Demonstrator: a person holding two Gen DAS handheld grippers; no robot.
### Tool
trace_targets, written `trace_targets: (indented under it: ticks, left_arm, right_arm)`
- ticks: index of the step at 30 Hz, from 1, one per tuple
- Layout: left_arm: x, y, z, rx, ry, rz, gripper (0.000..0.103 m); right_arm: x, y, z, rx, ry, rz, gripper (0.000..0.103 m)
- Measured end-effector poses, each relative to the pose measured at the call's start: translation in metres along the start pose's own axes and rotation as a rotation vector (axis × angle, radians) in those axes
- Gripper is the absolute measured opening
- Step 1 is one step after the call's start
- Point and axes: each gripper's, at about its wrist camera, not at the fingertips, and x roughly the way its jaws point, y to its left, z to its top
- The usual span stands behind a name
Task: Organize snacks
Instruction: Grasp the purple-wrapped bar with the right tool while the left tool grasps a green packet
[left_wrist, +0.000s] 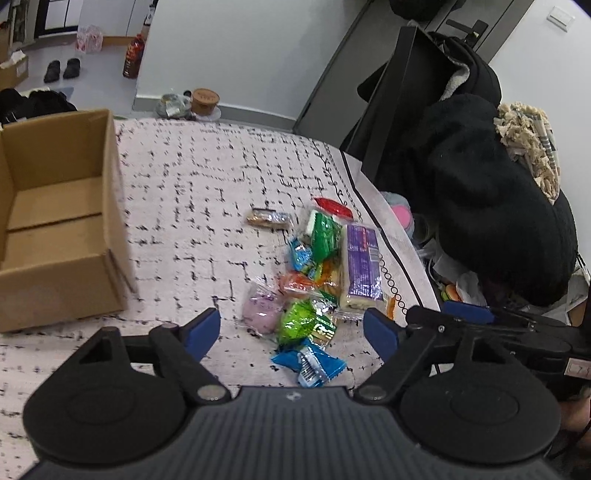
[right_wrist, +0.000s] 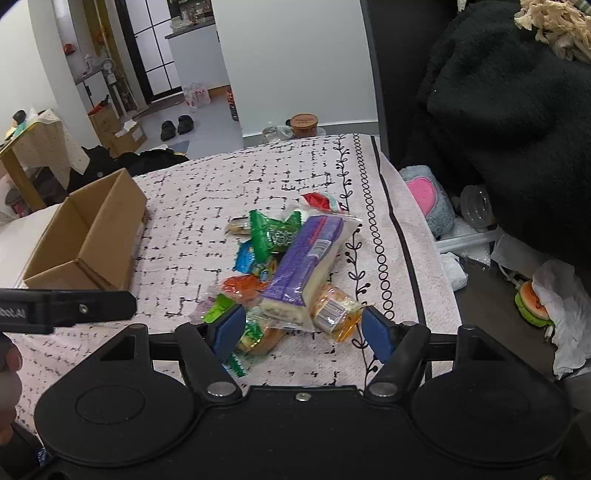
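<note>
Both sets of fingers stand apart with nothing pinched. On the left gripper (left_wrist: 291, 330) the blue pads (left_wrist: 201, 332) straddle the near end of the snack pile, with a green foil packet (left_wrist: 299, 321) and a blue wrapper (left_wrist: 308, 360) showing in the gap; pads look clear of them. The right gripper (right_wrist: 299, 332) is angled down over the same pile, and its pads frame a clear-wrapped bun (right_wrist: 334, 314) and a small green packet (right_wrist: 251, 332). Whether either pad brushes a wrapper is hard to tell. No earlier picture is given, so only the present gap counts.

Snacks sit bunched near the right edge of the pink patterned cloth (left_wrist: 192, 184), probably dumped there as the sorting source. A long purple-labelled pack (right_wrist: 303, 258) lies on top of the heap and covers several items. Beyond it lie a green bag (right_wrist: 271, 230), a red packet (right_wrist: 317, 201) and a brown bar (left_wrist: 267, 218) slightly apart.

Farther left, a cardboard box (left_wrist: 59, 229) stands open and empty, likely the drop target, well apart from the pile. Its near side is cut off in the left view.

Labels are unreadable and items under the heap are hidden. Dark clothing (left_wrist: 480, 206) fills the right side and blocks what is behind.
</note>
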Motion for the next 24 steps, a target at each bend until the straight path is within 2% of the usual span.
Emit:
trace_targets:
  ticks: [10, 15, 20, 24]
  left_arm:
    - [0.046, -0.002, -0.003, -0.037, 0.054, -0.022, 0.065]
    - [0.069, 0.000, -0.003, -0.049, 0.097, -0.023, 0.052]
    - [0.087, 0.001, -0.005, -0.050, 0.125, -0.037, 0.046]
    - [0.100, 0.002, -0.007, -0.051, 0.153, -0.035, 0.037]
  right_arm:
    - [0.021, -0.001, -0.001, -0.013, 0.028, -0.021, 0.064]
    - [0.028, 0.000, 0.000, -0.006, 0.022, -0.020, 0.061]
    - [0.034, 0.000, 0.002, 0.001, 0.007, -0.022, 0.061]
    - [0.035, -0.005, 0.004, 0.024, -0.006, -0.028, 0.061]
